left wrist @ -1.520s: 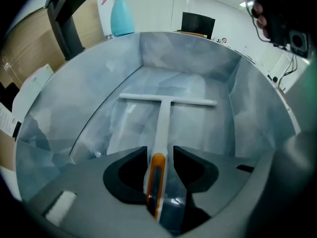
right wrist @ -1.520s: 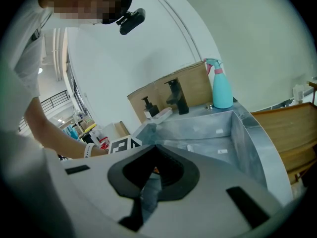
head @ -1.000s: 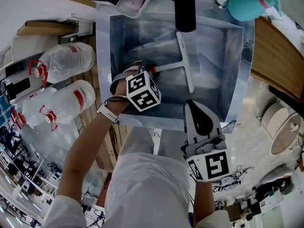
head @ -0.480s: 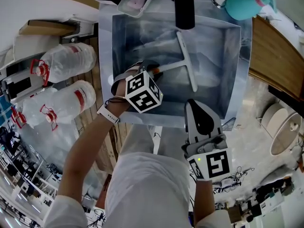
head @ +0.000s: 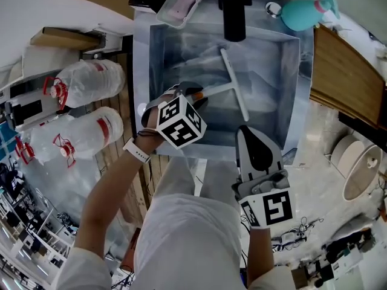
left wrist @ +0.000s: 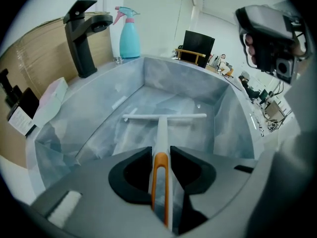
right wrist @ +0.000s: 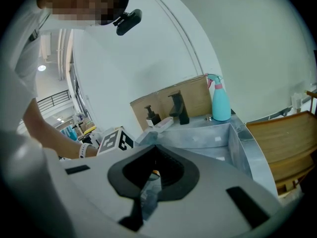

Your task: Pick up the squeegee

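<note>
The squeegee (head: 234,84) is white, with a long thin blade and an orange-edged handle (left wrist: 160,177). It hangs inside the steel sink (head: 289,107), its blade (left wrist: 164,116) level above the sink floor. My left gripper (head: 197,95) reaches down into the sink from the left and is shut on the handle, which runs between both pads (left wrist: 137,170). My right gripper (head: 253,133) stays outside the sink's near rim, jaws together and holding nothing. In the right gripper view (right wrist: 154,151) it points toward the sink and the left gripper's marker cube (right wrist: 115,140).
A black faucet (head: 234,8) overhangs the sink's far side, beside a teal spray bottle (head: 305,9) and a pink-lidded box (head: 179,5). Large water jugs (head: 84,80) stand on the floor to the left. A wooden board (head: 344,77) lies to the right.
My left gripper has risen with the squeegee, lifting it higher in the sink. The right gripper has come up slightly in place.
</note>
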Demonstrator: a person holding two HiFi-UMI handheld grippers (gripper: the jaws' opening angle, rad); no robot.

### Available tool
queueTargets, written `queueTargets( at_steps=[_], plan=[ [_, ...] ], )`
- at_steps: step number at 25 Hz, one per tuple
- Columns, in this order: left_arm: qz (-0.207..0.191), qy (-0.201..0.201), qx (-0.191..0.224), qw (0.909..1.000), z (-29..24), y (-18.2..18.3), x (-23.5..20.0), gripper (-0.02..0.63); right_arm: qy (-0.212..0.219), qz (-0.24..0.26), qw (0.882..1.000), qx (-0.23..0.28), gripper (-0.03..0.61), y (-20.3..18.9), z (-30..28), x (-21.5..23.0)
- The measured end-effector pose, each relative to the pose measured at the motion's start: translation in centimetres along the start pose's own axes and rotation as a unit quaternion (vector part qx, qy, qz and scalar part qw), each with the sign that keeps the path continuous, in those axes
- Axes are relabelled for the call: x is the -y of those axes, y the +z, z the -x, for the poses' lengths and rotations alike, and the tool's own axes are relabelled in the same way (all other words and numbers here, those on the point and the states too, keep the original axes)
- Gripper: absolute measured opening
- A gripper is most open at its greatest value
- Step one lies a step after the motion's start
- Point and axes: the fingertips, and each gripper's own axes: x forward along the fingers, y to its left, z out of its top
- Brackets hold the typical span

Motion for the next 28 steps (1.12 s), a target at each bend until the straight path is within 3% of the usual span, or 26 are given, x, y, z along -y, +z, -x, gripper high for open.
queueTargets(
  at_steps=[19, 28],
  plan=[
    [0.010, 0.069, 0.086, 0.9939, 12.8, 2.4, 1.3, 0.112, 0.005, 0.049, 0.998, 0.032, 0.006, 4.9, 3.8, -4.9],
    [0.040, 0.125, 0.156, 0.9789, 21.2, 3.0, 3.2, 0.112, 0.011, 0.088, 0.995, 0.055, 0.006, 8.2, 5.8, -7.8]
  ],
)
